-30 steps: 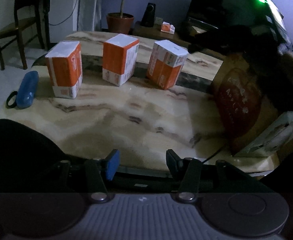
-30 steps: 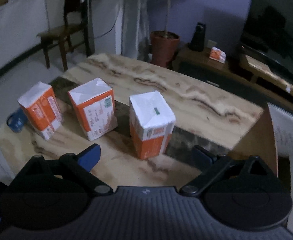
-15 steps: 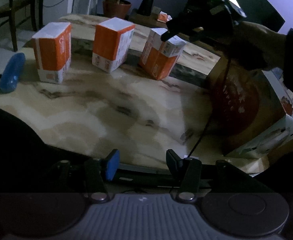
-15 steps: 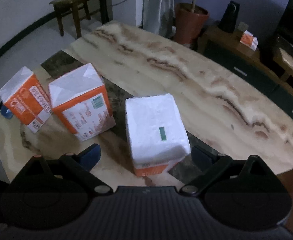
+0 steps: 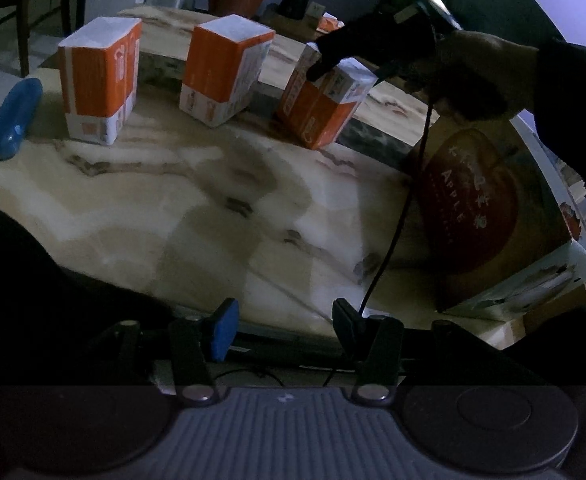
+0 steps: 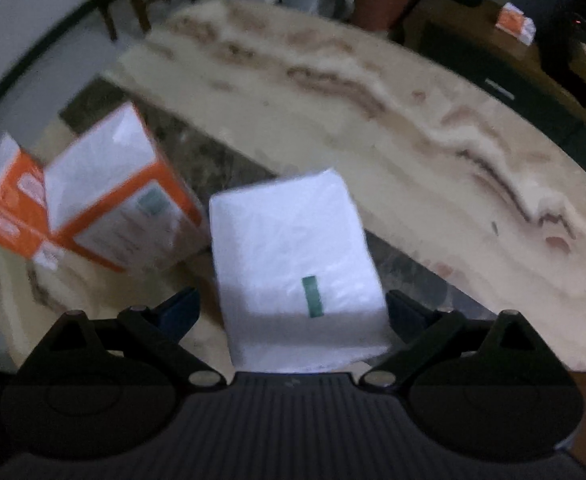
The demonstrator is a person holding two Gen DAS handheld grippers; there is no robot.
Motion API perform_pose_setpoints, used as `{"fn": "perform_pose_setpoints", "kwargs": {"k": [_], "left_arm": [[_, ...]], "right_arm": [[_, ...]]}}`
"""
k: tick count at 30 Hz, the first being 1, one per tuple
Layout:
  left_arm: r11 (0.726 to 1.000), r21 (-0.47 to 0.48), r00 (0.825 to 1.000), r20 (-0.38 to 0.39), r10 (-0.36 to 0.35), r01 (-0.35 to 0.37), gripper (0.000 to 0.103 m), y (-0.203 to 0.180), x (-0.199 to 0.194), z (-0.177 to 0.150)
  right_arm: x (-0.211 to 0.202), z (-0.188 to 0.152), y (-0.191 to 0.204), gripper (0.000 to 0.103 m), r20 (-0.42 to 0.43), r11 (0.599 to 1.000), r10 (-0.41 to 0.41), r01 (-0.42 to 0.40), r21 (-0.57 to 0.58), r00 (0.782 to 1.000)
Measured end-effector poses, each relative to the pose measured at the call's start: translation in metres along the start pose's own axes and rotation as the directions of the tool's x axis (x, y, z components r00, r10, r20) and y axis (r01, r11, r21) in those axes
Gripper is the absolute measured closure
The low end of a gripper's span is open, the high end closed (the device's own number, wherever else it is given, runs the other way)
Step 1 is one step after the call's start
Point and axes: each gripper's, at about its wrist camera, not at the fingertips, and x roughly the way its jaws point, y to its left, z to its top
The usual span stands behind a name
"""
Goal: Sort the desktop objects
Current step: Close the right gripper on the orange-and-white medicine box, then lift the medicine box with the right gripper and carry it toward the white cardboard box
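Blurred right view: right gripper [image 6: 293, 312], jaws apart, straddles a pack [image 6: 293, 256]; left gripper [image 5: 283, 330], parted, empty; left view alone shows an apple box [image 5: 493, 216].

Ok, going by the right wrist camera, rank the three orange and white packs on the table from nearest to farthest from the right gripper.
1. The white-topped pack, between the open fingers of the right gripper, centre.
2. The middle pack, just left of it.
3. The far-left pack, at the frame's left edge, partly behind the middle one.
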Motion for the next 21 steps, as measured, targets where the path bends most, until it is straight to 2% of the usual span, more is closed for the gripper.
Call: {"fn": "perform_pose_setpoints", "kwargs": {"k": [7, 12, 16, 18, 21], "left_arm": [[1.000, -0.016, 1.000, -0.011, -0.015, 0.015, 0.050, 0.003, 0.003, 0.001], [0.999, -0.029, 1.000, -0.017, -0.024, 0.023, 0.049, 0.004, 0.006, 0.002], [0.999, -0.031, 0.999, -0.017, -0.032, 0.031, 0.048, 0.004, 0.006, 0.003], [0.999, -0.026, 0.999, -0.017, -0.033, 0.033, 0.048, 0.002, 0.007, 0.002], [0.999, -0.023, 0.999, -0.016, -0.036, 0.036, 0.048, 0.000, 0.007, 0.003]], "right_arm": [[0.024, 0.005, 0.001, 0.005, -0.065, 1.000, -0.012, 0.011, -0.017, 0.998], [0.035, 0.000, -0.007, 0.011, -0.093, 0.999, -0.037, 0.037, 0.002, 0.995], [0.030, -0.004, -0.009, 0.016, -0.045, 0.999, -0.019, 0.020, 0.025, 0.999], [0.026, -0.006, -0.010, 0.026, -0.018, 0.999, 0.001, 0.000, 0.052, 1.000], [0.020, -0.013, -0.014, 0.027, 0.019, 0.994, 0.023, -0.025, 0.102, 1.000]]}}
